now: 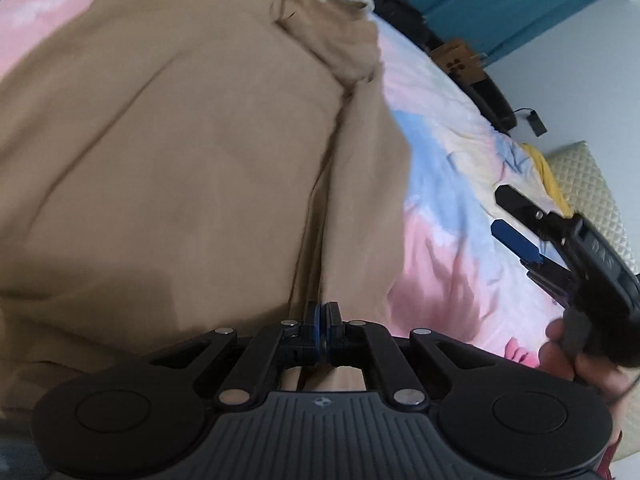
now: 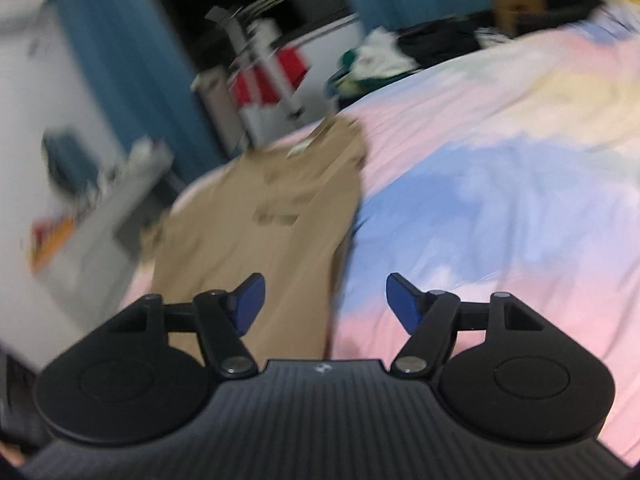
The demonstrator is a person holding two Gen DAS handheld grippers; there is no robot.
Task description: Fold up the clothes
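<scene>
Left wrist: left hand-held gripper (image 1: 322, 314) downward, pinching tan garment (image 1: 180, 140).

Tan garment (image 1: 180, 152) — plain, soft, creased — spread flat on the bed (image 1: 452, 208), one long side folded over its body, near hem bunched at the fingers (image 1: 320, 316).

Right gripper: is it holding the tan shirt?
No, the right gripper is open with nothing between its blue pads, above the tan shirt.

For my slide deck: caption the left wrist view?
Left gripper shut on tan cotton shirt over pastel tie-dye bedsheet; right gripper open.
</scene>
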